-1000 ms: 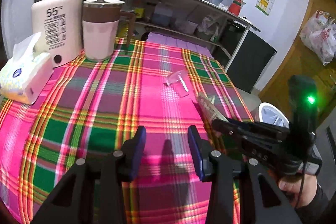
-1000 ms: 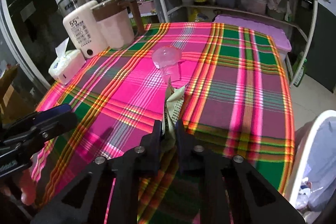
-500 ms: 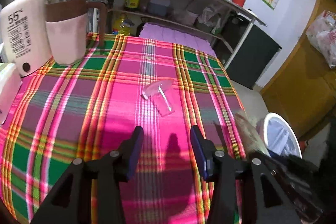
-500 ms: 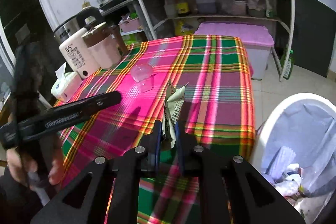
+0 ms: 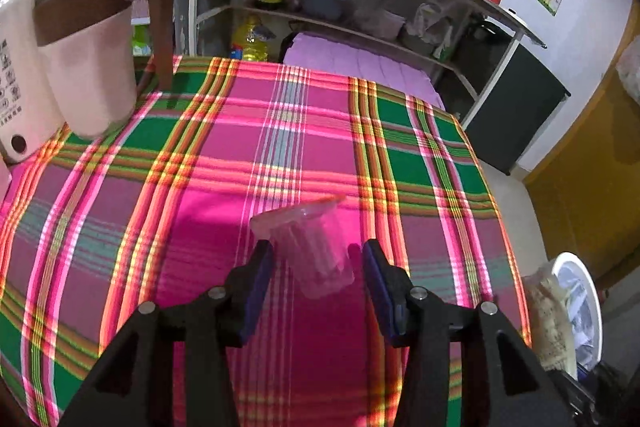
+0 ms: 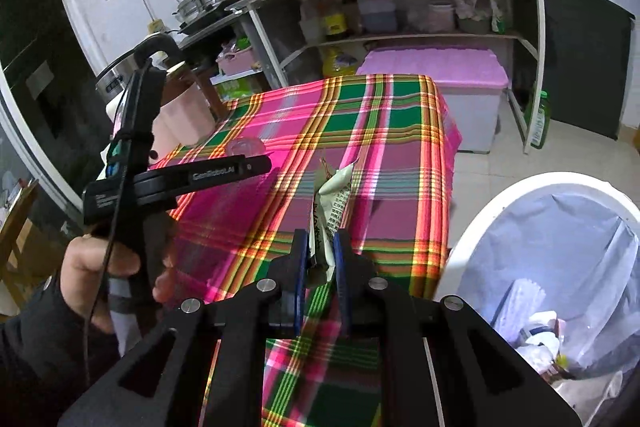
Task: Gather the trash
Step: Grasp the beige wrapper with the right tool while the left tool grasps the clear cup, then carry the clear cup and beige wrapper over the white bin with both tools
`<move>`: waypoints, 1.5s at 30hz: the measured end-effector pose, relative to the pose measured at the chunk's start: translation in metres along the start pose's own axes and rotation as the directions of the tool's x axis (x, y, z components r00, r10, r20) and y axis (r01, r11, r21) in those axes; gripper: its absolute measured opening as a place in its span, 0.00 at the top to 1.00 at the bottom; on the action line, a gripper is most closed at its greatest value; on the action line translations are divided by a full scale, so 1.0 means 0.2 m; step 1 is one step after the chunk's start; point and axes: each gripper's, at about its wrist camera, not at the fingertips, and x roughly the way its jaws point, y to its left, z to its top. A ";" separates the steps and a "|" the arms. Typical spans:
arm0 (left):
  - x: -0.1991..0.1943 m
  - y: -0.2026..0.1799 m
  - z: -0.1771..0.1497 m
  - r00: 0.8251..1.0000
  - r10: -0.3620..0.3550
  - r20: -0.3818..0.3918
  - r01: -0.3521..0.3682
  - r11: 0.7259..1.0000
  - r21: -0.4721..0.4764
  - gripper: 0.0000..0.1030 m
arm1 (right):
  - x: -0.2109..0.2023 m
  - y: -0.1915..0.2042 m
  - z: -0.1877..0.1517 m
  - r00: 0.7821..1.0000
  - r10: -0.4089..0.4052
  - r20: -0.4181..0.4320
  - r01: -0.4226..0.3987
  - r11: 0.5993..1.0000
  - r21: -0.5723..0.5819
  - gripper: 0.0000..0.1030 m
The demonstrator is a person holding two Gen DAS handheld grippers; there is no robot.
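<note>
Where the plaid-covered desk (image 5: 168, 187) carries a pale pink jug (image 5: 88, 67) at its far left corner, a clear plastic cup (image 5: 310, 247) lies on its side nearer the middle, well to the right of that jug. The cup is see-through and thin-walled, its rim pointing away and its base toward the left hand-held gripper (image 5: 318, 277). That gripper's jaws stand apart on either side of the cup's lower half, with a gap showing between each blue pad and the plastic, so the cup is not gripped.

Further right of the jug, past the desk's edge, the right hand-held gripper (image 6: 321, 261) is clenched on a crumpled wrapper (image 6: 330, 203). The wrapper is whitish-green with small printed text, creased and twisted, and sticks up from between the pads. Seen from that side, a hand (image 6: 96, 267) in a dark sleeve holds the left gripper's handle above the cloth.

Farthest right, down beside the desk, stands a white bin (image 6: 500, 203) lined with a pale blue bag, some rubbish already at its bottom.
</note>
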 end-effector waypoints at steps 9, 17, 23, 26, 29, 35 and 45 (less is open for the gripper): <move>-0.04 0.01 -0.02 1.000 -0.003 0.008 0.002 1.000 0.028 0.70 | -0.02 -0.02 0.00 1.000 -0.001 0.009 0.001 1.000 0.004 0.87; -0.27 -0.07 -0.15 0.995 -0.086 0.045 0.081 0.992 0.096 0.70 | -0.12 0.01 -0.03 0.999 -0.013 0.035 0.013 1.000 -0.008 0.87; -0.46 -0.12 -0.25 0.988 -0.142 0.067 0.133 0.984 0.122 0.70 | -0.23 0.04 -0.07 0.998 -0.021 0.054 0.021 1.000 -0.009 0.87; -0.54 -0.14 -0.31 0.984 -0.162 0.074 0.152 0.980 0.132 0.70 | -0.28 0.04 -0.10 0.998 -0.028 0.061 0.028 1.000 -0.007 0.87; -0.60 -0.15 -0.37 0.981 -0.177 0.075 0.165 0.977 0.137 0.70 | -0.35 0.05 -0.13 0.997 -0.036 0.071 0.036 0.999 -0.006 0.87; -0.71 -0.18 -0.46 0.977 -0.199 0.080 0.185 0.971 0.152 0.70 | -0.46 0.07 -0.20 0.995 -0.046 0.086 0.047 0.999 -0.002 0.87; -0.82 -0.28 -0.55 0.966 -0.244 0.084 0.224 0.955 0.197 0.70 | -0.60 0.05 -0.26 0.991 -0.076 0.112 0.076 0.997 0.010 0.87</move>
